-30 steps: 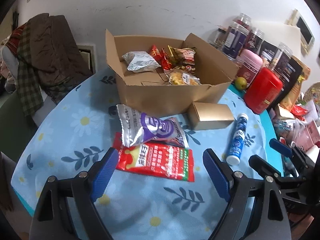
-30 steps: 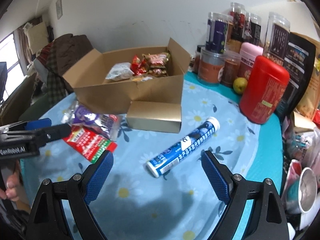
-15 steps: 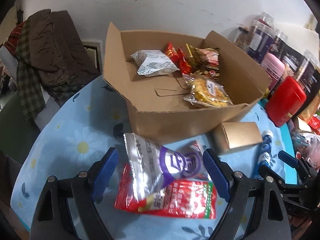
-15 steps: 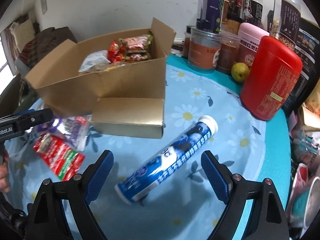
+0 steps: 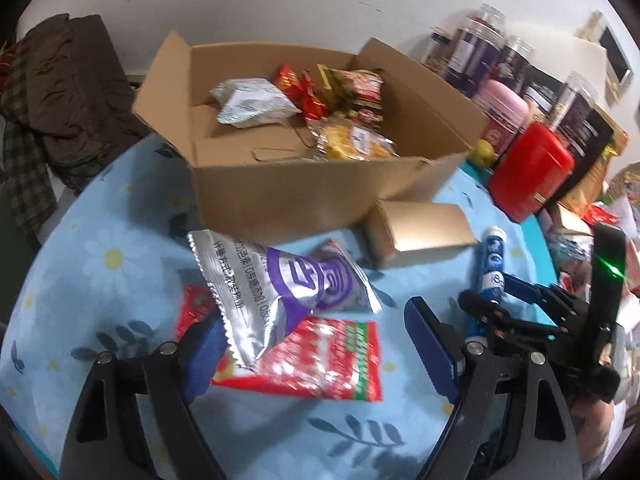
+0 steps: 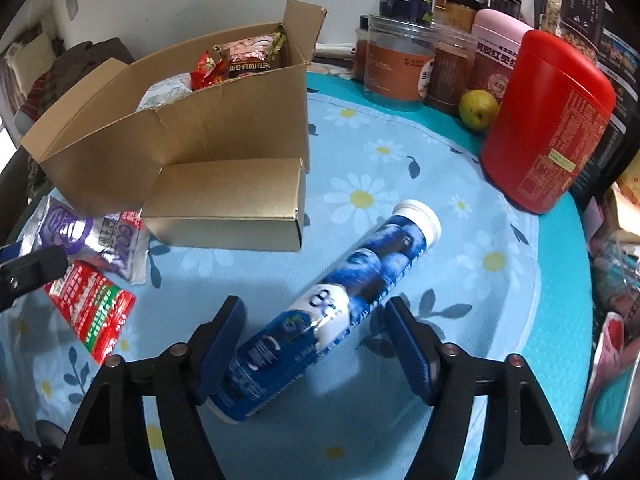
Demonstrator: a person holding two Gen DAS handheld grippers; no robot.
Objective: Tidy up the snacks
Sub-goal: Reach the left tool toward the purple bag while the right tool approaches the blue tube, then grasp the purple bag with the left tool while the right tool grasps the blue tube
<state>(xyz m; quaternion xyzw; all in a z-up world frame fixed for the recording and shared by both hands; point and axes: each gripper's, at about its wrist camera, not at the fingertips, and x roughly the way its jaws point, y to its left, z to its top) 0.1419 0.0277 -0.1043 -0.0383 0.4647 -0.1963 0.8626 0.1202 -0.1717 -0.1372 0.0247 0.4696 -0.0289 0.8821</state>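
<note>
Two pickups in hand. Our left gripper [image 5: 312, 354], jaws wide, straddles silver-purple packet [image 5: 280, 284] near tabletop's front edge, unpinched. Right gripper [image 6: 316, 344], jaws closing around blue tube [image 6: 352, 292], no firm pinch yet. Next we clamp, lift toward cardboard box [image 5: 304, 196].

Daisy-print table [image 6: 480, 216], cardboard box [image 6: 208, 140], blue tube [image 6: 360, 280]

My right gripper [image 6: 316, 344] has dropped toward the blue tube [image 6: 340, 308], which now lies between my closing jaws. My left gripper [image 5: 316, 352] has come down over the silver bag [image 5: 276, 284] and red packet [image 5: 320, 360].
</note>
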